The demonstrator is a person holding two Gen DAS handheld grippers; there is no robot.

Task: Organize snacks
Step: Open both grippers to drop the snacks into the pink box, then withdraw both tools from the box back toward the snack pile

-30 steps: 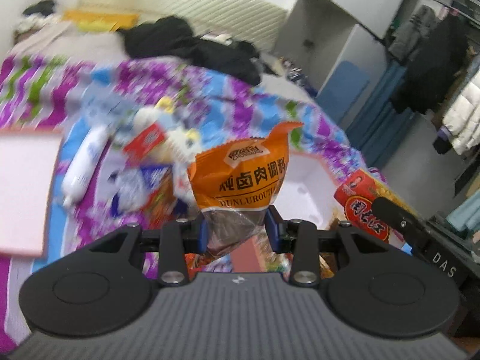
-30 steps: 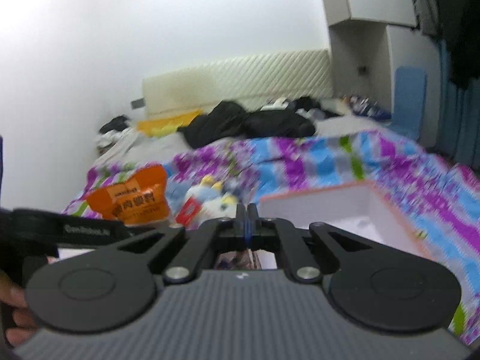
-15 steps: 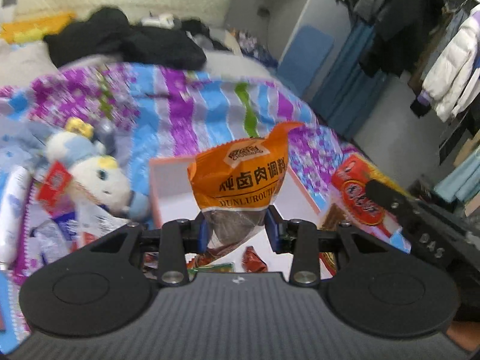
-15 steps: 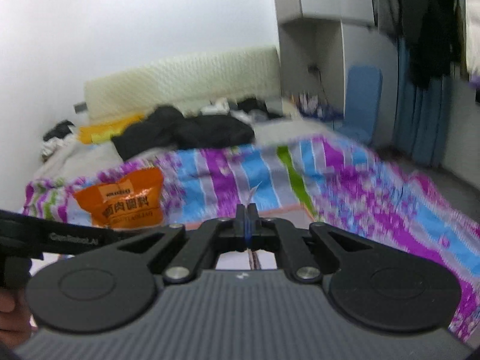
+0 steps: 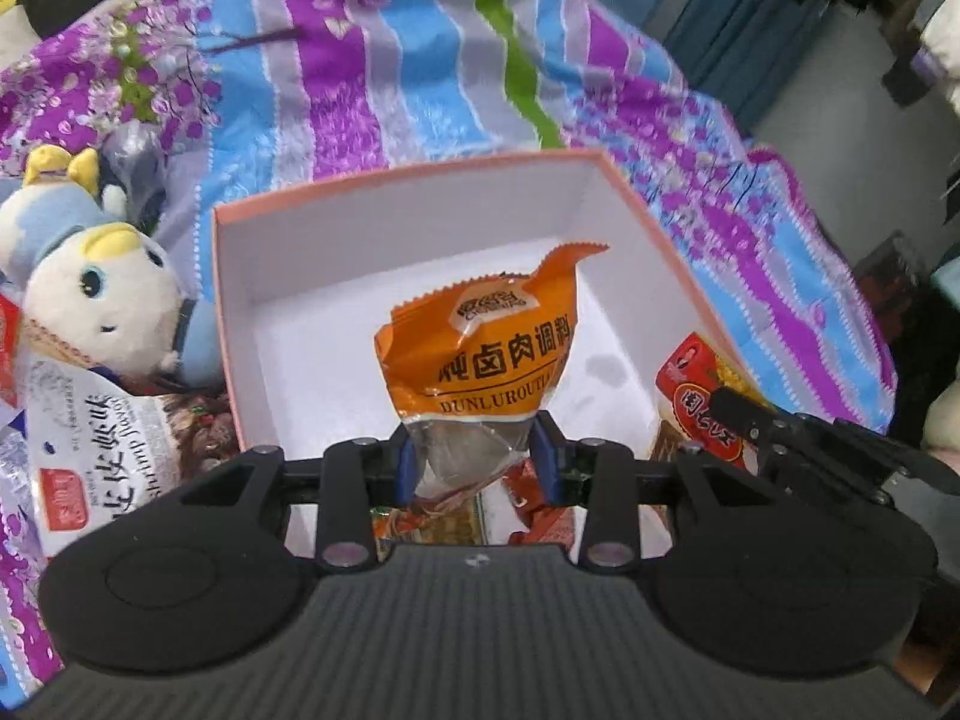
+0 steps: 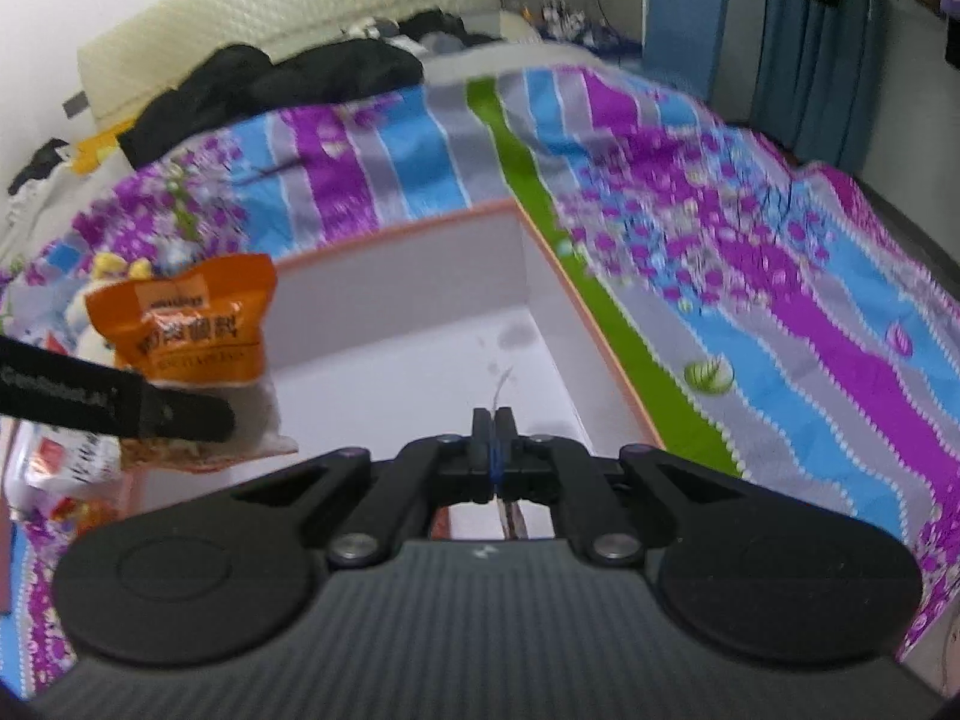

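Note:
My left gripper (image 5: 477, 456) is shut on the clear lower end of an orange seasoning packet (image 5: 480, 348), held upright over the open pink-rimmed white box (image 5: 408, 171). In the right wrist view the same orange packet (image 6: 186, 318) hangs at the left, over the box (image 6: 408, 228). My right gripper (image 6: 493, 426) is shut on a red snack packet (image 5: 690, 396), which shows in its own view only as a thin edge (image 6: 501, 381) between the jaws. That gripper sits over the box's right side. A few wrapped snacks (image 5: 540, 516) lie on the box floor, mostly hidden by my left gripper.
A plush toy (image 5: 90, 294) and a white shrimp-flavour bag (image 5: 102, 438) lie left of the box on the striped purple-blue blanket (image 5: 372, 72). Black clothes (image 6: 270, 78) are piled at the bed's far end. The bed edge drops off to the right.
Both grippers swung right, away from the snack pile, and sank toward the box. Each still holds its packet, and the box now fills the middle of both views.

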